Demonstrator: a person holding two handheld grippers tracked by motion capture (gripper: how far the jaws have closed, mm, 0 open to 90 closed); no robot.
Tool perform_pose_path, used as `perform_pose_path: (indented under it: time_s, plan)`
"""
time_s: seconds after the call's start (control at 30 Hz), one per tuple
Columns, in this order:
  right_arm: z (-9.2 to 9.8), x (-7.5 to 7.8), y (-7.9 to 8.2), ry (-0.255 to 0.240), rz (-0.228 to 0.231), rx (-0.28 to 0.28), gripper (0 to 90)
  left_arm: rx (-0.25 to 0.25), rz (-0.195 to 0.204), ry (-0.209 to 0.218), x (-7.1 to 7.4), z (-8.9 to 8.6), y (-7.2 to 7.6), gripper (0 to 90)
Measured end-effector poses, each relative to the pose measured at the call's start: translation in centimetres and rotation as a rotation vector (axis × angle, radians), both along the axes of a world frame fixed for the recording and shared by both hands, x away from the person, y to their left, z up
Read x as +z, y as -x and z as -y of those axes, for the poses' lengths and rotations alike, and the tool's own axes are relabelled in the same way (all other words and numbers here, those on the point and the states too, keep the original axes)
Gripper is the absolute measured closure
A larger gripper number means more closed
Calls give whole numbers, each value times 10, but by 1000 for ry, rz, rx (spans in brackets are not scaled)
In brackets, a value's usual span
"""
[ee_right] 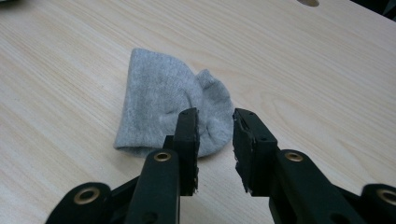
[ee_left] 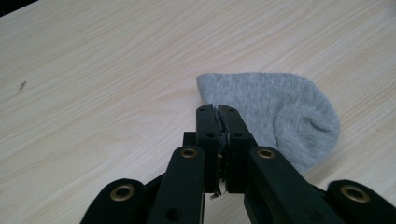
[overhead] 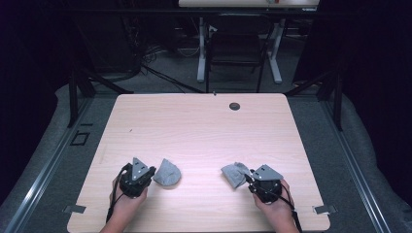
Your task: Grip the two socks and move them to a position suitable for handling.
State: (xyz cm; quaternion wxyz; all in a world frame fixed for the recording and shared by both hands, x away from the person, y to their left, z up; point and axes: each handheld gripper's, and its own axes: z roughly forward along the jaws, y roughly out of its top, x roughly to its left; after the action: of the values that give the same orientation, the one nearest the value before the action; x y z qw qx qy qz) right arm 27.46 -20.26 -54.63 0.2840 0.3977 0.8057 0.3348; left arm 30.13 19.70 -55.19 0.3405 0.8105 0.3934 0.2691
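The pale wooden desk (overhead: 204, 126) fills the middle of your high view. Near its lower edge lie two grey socks: one sock (overhead: 167, 173) lower left, a folded sock (overhead: 234, 174) lower right. Your left gripper (ee_left: 217, 108) has its jaws pressed together at the sock's edge; your right gripper (ee_right: 215, 116) stands narrowly parted beside its sock.

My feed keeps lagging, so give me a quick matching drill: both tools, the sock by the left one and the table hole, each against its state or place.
1. left tool
2. right tool
3. left grey sock
4. table hole

a. far edge of the table
b. jaws apart
c. jaws together
d. lying flat beside the left tool

Pairs: 1-c, 2-b, 3-d, 4-a
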Motion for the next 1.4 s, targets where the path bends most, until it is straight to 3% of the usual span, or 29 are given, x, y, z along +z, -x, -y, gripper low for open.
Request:
perform_pose_path:
  time_s: [0.27, 0.57, 0.77, 0.9, 1.0, 1.17, 1.4]
  plan:
    - [7, -4, -3, -38, -30, -23, 702, -18, -57, -32, -16, 9, -9, 899]
    - [8, -5, -4, -56, -43, -11, 691, -45, -95, -29, -25, 12, -3, 896]
    - [9, -4, -3, -69, -43, -15, 682, -77, -115, -29, -23, 16, 5, 896]
    - [10, -3, -3, -78, -44, -10, 675, -99, -67, -9, -12, 21, 9, 894]
    - [10, -3, -3, -91, -36, -8, 678, -95, -55, 2, -10, 20, 4, 894]
    - [8, -4, -4, -81, -41, -3, 679, -90, -60, -6, -16, 22, -4, 891]
    - [6, -5, -4, -79, -41, 4, 678, -93, -68, -31, -22, 25, -5, 890]
